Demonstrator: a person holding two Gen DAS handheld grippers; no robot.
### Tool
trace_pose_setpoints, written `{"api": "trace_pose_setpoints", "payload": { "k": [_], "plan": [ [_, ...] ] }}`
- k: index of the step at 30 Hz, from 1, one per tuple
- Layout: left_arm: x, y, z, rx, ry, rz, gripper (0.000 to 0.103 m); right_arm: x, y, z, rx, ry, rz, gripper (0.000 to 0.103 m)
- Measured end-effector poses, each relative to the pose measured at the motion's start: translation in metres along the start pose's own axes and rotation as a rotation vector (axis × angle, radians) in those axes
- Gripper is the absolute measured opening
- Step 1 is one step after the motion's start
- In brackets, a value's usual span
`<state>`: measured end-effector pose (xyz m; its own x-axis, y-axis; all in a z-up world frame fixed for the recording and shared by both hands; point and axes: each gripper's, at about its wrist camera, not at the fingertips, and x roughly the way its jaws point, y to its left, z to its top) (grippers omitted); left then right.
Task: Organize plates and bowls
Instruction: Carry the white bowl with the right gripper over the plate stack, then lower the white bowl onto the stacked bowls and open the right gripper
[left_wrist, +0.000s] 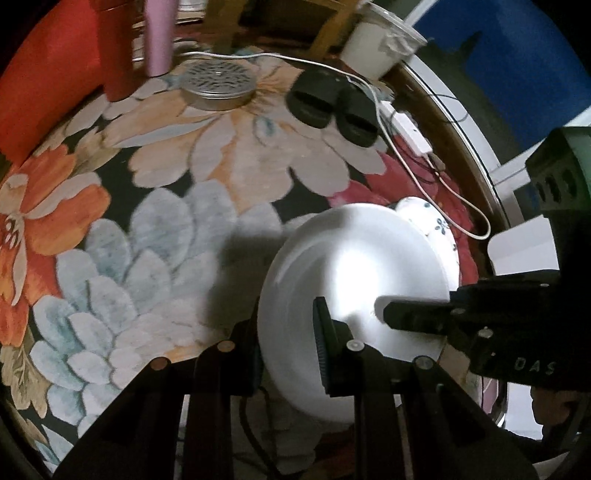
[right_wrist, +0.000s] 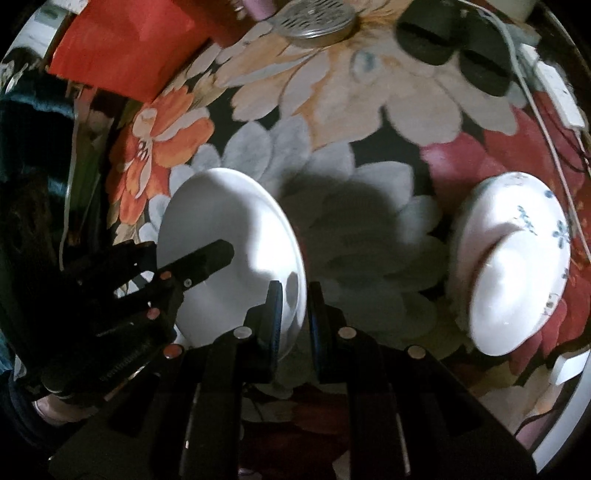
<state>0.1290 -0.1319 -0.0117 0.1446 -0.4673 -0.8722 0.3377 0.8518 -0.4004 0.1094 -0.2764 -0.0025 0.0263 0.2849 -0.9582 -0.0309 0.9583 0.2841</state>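
Note:
A plain white plate (left_wrist: 354, 273) is held above the flowered rug by both grippers. My left gripper (left_wrist: 284, 354) is shut on the plate's near rim, one finger on each face. In the right wrist view the same plate (right_wrist: 229, 236) sits at the left, and my right gripper (right_wrist: 295, 317) is shut on its right rim. The other gripper (left_wrist: 413, 314) reaches in from the right over the plate. A white bowl (right_wrist: 506, 310) rests upside down on a blue-flowered plate (right_wrist: 554, 221) at the right; that plate also shows behind the held one (left_wrist: 439, 225).
The flowered rug (left_wrist: 184, 192) carries a round perforated metal tin (left_wrist: 218, 85), two black slippers (left_wrist: 332, 107), a white cable (left_wrist: 406, 155) with an adapter, a pink bottle (left_wrist: 159, 37) and a red box (left_wrist: 48, 74). A white cup (left_wrist: 380, 40) stands at the back.

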Motion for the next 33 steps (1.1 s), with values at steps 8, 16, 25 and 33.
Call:
{"api": "trace_pose_setpoints", "payload": {
  "k": [8, 16, 25, 33],
  "plan": [
    [0.024, -0.048, 0.005, 0.053, 0.033, -0.026, 0.023, -0.031, -0.040, -0.016, 0.052, -0.071, -0.031, 0.014],
    [0.047, -0.103, 0.018, 0.117, 0.054, -0.069, 0.023, -0.053, -0.094, -0.028, 0.157, -0.118, -0.053, 0.014],
    [0.080, -0.154, 0.033, 0.186, 0.076, -0.079, 0.023, -0.064, -0.148, -0.043, 0.272, -0.131, -0.067, 0.014],
    [0.108, -0.180, 0.032, 0.255, 0.100, -0.050, 0.023, -0.059, -0.181, -0.052, 0.335, -0.122, -0.069, 0.014]
  ]
}}
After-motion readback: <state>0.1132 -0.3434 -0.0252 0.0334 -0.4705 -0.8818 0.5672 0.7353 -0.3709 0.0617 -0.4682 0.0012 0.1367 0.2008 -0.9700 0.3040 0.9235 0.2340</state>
